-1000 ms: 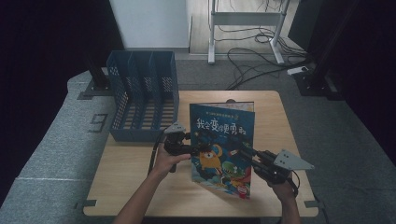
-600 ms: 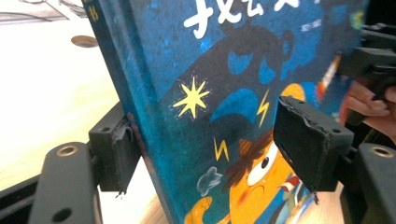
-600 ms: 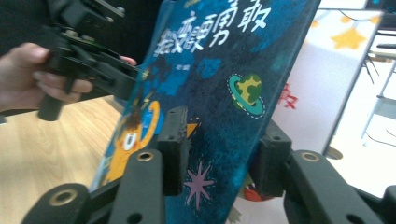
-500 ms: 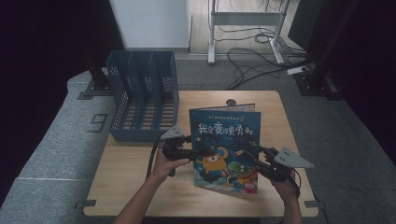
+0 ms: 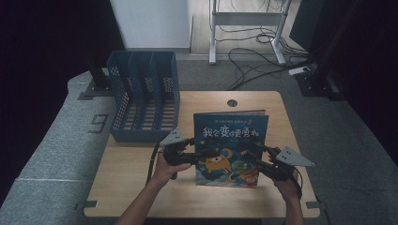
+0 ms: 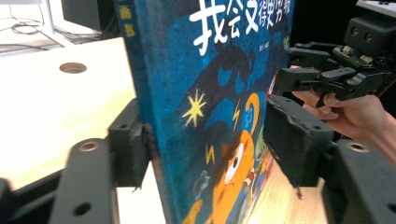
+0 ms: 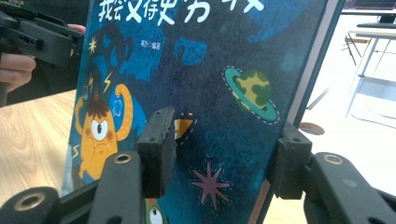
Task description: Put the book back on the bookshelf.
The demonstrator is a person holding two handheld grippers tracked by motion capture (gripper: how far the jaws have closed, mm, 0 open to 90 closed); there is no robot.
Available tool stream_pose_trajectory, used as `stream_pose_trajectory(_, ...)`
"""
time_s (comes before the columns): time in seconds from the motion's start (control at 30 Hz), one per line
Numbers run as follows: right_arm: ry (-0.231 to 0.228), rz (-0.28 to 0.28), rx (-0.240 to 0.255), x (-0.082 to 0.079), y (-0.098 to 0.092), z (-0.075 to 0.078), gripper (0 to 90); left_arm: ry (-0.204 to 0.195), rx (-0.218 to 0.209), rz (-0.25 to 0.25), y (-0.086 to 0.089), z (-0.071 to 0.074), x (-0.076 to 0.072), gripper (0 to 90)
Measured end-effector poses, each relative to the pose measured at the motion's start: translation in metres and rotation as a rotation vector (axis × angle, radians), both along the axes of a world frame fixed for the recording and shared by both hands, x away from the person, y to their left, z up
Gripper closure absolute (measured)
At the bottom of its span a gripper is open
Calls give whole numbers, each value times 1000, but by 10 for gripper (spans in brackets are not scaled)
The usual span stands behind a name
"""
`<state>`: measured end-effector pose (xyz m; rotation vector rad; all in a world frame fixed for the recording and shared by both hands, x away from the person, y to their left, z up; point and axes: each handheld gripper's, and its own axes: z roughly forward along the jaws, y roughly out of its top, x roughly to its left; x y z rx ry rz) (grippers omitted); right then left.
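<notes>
Surroundings: file rack, table, floor items

A blue mesh file rack (image 5: 143,96) with upright dividers stands on the far left corner of the wooden table (image 5: 141,187), which has a round hole (image 5: 232,102) near its far edge. Beyond it, cables (image 5: 253,58) lie beneath a white frame (image 5: 246,18).

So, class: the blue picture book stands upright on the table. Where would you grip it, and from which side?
Grip the picture book at its side edges, low down, one gripper from each side. It stands on its bottom edge, so both thin edges face sideways; the left gripper straddles the spine edge and the right gripper the opposite edge.
</notes>
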<state>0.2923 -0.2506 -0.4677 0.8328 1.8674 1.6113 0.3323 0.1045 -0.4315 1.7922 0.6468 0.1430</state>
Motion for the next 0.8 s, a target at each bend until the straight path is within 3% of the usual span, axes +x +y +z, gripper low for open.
stream_pose_trajectory(0.17,13,-3,16,1,-3,0,424,2,-43,-10,-1,5,-6,439)
stream_pose_trajectory(0.33,21,-3,34,1,-7,-1,394,-53,-19,-2,-7,9,-14,468)
stream_pose_trajectory(0.5,35,1,40,1,-10,0,386,-55,-27,-12,-8,11,-18,481)
stream_pose_trajectory(0.67,38,-13,19,1,-8,2,367,-66,-3,-12,-8,11,-22,475)
stream_pose_trajectory(0.8,34,-27,2,0,-5,2,359,-58,-10,-12,-6,9,-21,472)
